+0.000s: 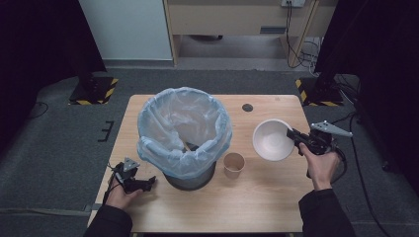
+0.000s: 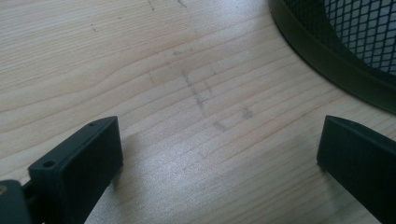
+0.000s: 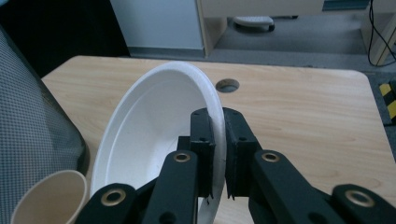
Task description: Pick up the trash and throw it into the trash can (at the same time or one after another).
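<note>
A white foam bowl (image 1: 271, 140) hangs tilted above the right side of the table, with my right gripper (image 1: 294, 135) shut on its rim. In the right gripper view the two black jaws pinch the bowl's (image 3: 154, 126) edge from both sides, where the right gripper (image 3: 218, 140) holds it. A tan paper cup (image 1: 233, 164) stands upright between the bowl and the bin. My left gripper (image 1: 148, 182) rests on the table at the front left, open, its jaws wide apart over bare wood in the left gripper view, with the left gripper (image 2: 219, 154) holding nothing.
A black mesh waste bin (image 1: 190, 175) lined with a pale blue bag (image 1: 183, 128) stands mid-table; its base (image 2: 336, 60) lies just right of my left jaws. A round cable hole (image 1: 247, 107) sits in the table's far right part. The wooden table (image 1: 267, 197) ends at the floor.
</note>
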Motion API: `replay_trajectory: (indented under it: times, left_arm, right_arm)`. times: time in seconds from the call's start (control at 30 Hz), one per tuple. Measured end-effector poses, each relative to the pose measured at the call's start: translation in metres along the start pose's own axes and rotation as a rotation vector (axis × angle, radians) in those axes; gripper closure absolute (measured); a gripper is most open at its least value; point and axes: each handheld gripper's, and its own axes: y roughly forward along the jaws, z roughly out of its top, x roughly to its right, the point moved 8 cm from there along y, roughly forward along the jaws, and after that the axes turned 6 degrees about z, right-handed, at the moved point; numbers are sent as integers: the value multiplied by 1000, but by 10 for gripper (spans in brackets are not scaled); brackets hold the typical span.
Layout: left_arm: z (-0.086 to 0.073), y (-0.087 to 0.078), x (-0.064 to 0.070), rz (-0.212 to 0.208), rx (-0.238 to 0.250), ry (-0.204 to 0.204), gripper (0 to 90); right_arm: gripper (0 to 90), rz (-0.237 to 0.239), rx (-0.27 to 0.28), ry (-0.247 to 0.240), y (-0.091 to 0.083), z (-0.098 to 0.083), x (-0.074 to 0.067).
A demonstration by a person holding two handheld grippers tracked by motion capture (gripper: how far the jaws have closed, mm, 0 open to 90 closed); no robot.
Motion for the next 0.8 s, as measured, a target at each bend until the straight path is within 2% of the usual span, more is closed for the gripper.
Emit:
replay_trajectory:
  times: [0.37,0.47,0.8]
  left_arm:
    - [0,0,0,0,0,0,0]
    - [0,0,0,0,0,0,0]
    - [0,0,0,0,0,0,0]
  right_arm:
    - [841,21,130,-29,-21,30,-16]
    - [841,42,172,-22,-27,38,-22]
    - [841,71,289,-36,-42,59,-36]
